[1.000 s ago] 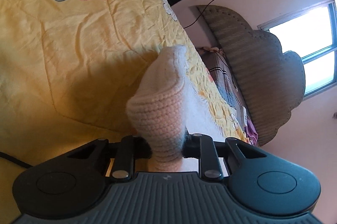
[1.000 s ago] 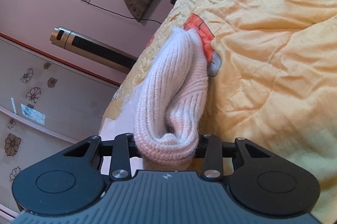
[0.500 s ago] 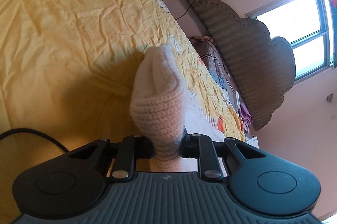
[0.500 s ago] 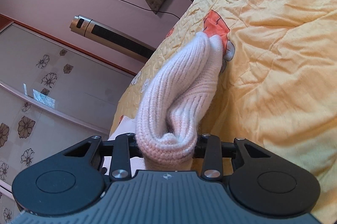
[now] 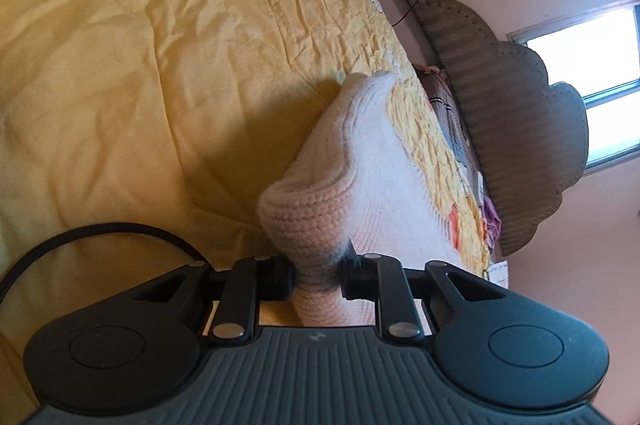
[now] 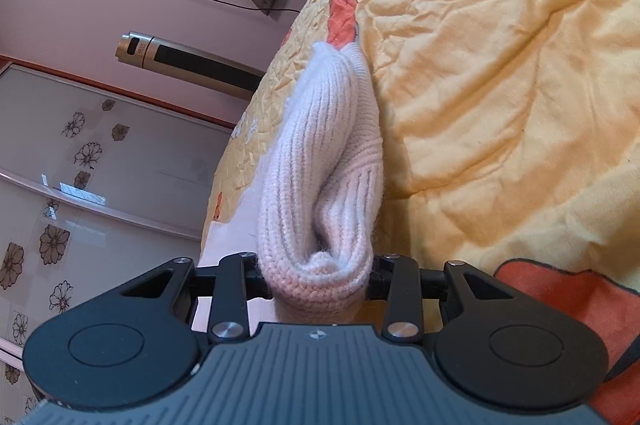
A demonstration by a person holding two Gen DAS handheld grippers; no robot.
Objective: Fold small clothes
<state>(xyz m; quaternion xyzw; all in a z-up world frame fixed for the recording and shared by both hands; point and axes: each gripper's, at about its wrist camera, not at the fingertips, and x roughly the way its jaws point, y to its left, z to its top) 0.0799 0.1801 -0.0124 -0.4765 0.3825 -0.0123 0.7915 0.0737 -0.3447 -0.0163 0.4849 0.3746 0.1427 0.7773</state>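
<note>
A: Fingers [image 5: 280,275] of the left gripper [image 5: 316,275] pinch a bunched edge of the pink knit garment [image 5: 360,161]; right gripper [image 6: 316,281] fingers [image 6: 258,277] also clamped on a thick ribbed fold of it.

B: Where's the garment?

A: Held up off the yellow carrot-print quilt [image 5: 120,65] on the bed, hanging between both grippers, the far part trailing toward the quilt. Can't tell whether that end touches it.

B: Step?

A: Looks like carrying or laying out for a fold. To do it well: keep both pinches firm, pull the two grips apart so the edge goes taut, lower flat onto the quilt, no twist. Thick knit will likely bunch if slack.

B: Pose?

A: Both gripper views rolled hard, bed running diagonally. Left looks toward the headboard [image 5: 520,105] and window [image 5: 592,73]; right looks along the bed edge toward the tower heater [image 6: 192,61] and floral wardrobe doors [image 6: 80,165]. Black cable [image 5: 104,231] loops beside left gripper.
</note>
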